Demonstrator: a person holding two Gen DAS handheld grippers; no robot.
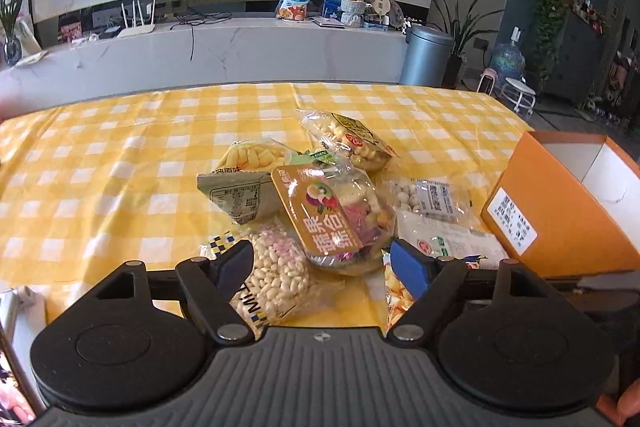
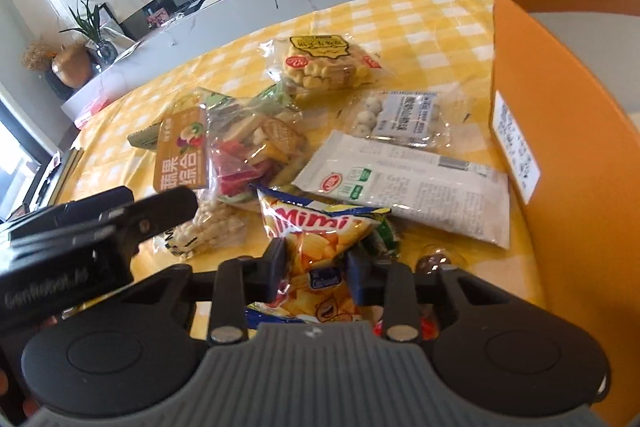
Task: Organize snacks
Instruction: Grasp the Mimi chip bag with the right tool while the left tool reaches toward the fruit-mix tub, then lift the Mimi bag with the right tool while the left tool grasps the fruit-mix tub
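Several snack packs lie in a heap on the yellow checked tablecloth (image 1: 100, 167). My left gripper (image 1: 322, 259) stands open, its fingers either side of a brown-labelled mixed fruit crisp pack (image 1: 336, 215) and a puffed rice pack (image 1: 276, 275), with the pads apart from both. In the right wrist view my right gripper (image 2: 316, 269) is shut on a yellow Mimi crisp bag (image 2: 316, 227), pads pressed on its lower part. The left gripper's finger (image 2: 172, 203) shows at the left, over the puffed rice pack (image 2: 208, 227). An open orange box (image 2: 560, 131) stands at the right.
A long white pack (image 2: 404, 183), a clear pack of pale balls (image 2: 400, 119) and a yellow corn snack pack (image 2: 324, 67) lie between the heap and the box. A grey-green pouch (image 1: 236, 195) sits at the heap's left. The orange box (image 1: 560, 211) is close to the right.
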